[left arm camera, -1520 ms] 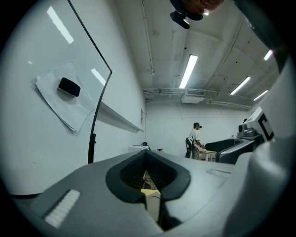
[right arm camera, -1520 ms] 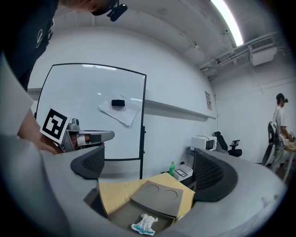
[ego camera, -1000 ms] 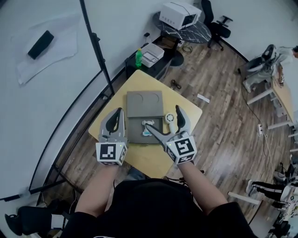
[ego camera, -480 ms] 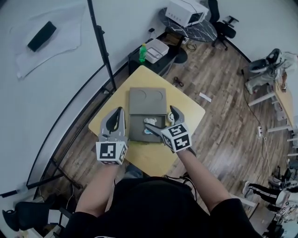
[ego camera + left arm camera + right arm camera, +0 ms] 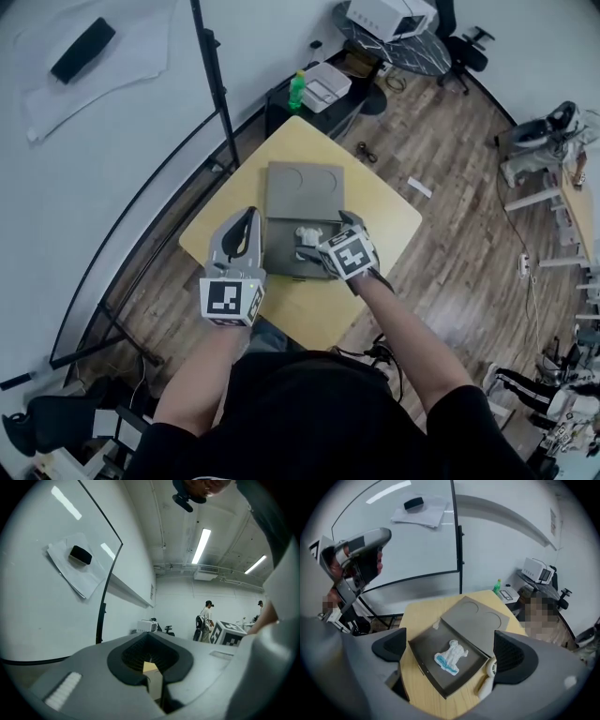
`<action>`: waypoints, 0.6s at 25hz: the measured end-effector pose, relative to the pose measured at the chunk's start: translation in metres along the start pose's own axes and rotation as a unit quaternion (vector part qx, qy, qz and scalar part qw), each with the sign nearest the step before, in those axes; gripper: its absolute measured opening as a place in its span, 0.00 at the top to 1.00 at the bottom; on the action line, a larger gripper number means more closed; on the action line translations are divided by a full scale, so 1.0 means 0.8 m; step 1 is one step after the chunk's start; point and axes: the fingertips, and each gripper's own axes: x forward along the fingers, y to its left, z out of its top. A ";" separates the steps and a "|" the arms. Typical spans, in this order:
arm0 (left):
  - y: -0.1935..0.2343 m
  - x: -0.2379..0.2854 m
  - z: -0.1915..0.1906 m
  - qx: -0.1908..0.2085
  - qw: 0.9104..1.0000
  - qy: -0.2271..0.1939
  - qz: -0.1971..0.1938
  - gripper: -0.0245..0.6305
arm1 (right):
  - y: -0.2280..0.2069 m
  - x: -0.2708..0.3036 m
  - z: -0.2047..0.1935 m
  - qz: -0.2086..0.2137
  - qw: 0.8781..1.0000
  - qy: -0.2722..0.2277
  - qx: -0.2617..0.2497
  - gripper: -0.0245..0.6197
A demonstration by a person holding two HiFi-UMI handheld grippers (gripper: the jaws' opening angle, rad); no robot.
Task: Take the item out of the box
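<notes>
An open grey box (image 5: 281,255) lies on the yellow table (image 5: 305,319), its lid (image 5: 302,190) folded flat behind it. Inside lies a small white and blue item (image 5: 307,234), shown mid-frame in the right gripper view (image 5: 451,656). My right gripper (image 5: 328,236) hovers over the box's right part, open, its jaws spread to either side of the item (image 5: 449,653) and holding nothing. My left gripper (image 5: 242,234) stands at the box's left edge, tilted upward, shut and empty.
A small white object with a ring (image 5: 490,672) lies on the table by the box's right wall. A black stand pole (image 5: 214,75) rises behind the table. A green bottle (image 5: 297,90) and low shelves stand beyond the far corner.
My right gripper has moved left and forward, from the box's right side to over its interior. The left gripper has stayed by the box's left edge.
</notes>
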 end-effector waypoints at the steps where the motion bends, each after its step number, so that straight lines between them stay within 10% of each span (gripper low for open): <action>1: 0.001 0.000 -0.003 -0.001 1.000 0.002 0.000 0.96 | -0.002 0.008 -0.005 0.000 1.000 0.012 -0.004 0.04; 15: 0.009 0.005 -0.033 -0.008 1.000 0.020 0.002 0.96 | -0.006 0.081 -0.068 0.028 0.990 0.138 0.001 0.04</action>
